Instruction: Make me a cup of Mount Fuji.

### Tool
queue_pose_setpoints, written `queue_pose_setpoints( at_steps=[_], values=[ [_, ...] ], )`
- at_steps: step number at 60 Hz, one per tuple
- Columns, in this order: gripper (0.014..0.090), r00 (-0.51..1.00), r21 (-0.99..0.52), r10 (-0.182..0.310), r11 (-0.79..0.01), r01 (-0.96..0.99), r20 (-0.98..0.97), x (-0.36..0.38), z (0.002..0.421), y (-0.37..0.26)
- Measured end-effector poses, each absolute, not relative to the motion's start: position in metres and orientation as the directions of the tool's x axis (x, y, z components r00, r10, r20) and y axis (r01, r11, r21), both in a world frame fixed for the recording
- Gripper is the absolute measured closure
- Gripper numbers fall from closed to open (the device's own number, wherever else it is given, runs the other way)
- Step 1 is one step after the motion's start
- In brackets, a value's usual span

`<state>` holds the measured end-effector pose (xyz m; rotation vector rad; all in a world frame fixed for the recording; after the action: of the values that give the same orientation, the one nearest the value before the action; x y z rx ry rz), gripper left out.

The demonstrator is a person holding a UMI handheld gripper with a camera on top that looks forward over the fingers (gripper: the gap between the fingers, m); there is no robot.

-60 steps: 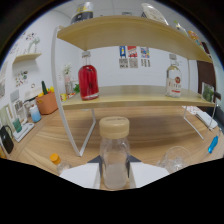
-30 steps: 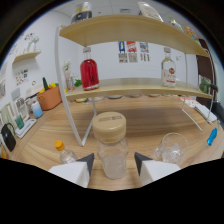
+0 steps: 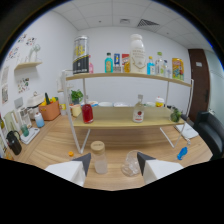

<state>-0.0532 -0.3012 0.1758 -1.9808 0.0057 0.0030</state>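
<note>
While the gripper (image 3: pixel 114 165) is held level over a wooden table (image 3: pixel 55 142), its two pale fingers (image 3: pixel 67 172) stand apart, clamped on nothing. A two-tier wooden shelf (image 3: pixel 125 122) fills the middle distance at 12 o'clock from the fingertips, backed by a white wall. Its upper tier (image 3: pixel 127 76) carries a row of bottles and cartons, among them a tall white bottle (image 3: pixel 137 51) and a dark canister (image 3: pixel 80 54); none of their labels can be read. On the lower tier stand a red-filled bottle (image 3: pixel 87 112) at 11 o'clock and a clear bottle with a red label (image 3: pixel 138 112) at 1 o'clock, writing illegible. A terracotta pot (image 3: pixel 49 110) sits at 10 o'clock beside the shelf. Between the fingers, just ahead of the tips, a clear bottle with a tan cap (image 3: pixel 99 157) stands upright on the table, nearer the left finger. Beside it, nearer the right finger, rests a small clear glass (image 3: pixel 131 163). A small orange cap (image 3: pixel 71 154) lies at 9 o'clock.
</note>
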Motion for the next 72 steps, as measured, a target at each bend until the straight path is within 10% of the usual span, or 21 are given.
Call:
queue_pose_setpoints(
  at_steps=[14,35,51,66,72],
  values=[
    [0.0194,0.996,-0.906,-0.088,-0.423,-0.025,0.014,0.009,0.193,-0.309],
    [0.0187,0.999,-0.98,-0.042,-0.2,0.01,0.019,0.016,0.37,-0.229],
    [0.0193,0.999,-0.988,-0.048,-0.154,-0.013,-0.006,0.023,0.418,-0.135],
    [0.0537,0.998,-0.982,-0.068,-0.187,-0.014,-0.001,0.032,0.395,-0.093],
    [0.0546,0.998,-0.982,-0.064,-0.187,-0.031,-0.019,0.03,0.394,-0.092]
  ],
)
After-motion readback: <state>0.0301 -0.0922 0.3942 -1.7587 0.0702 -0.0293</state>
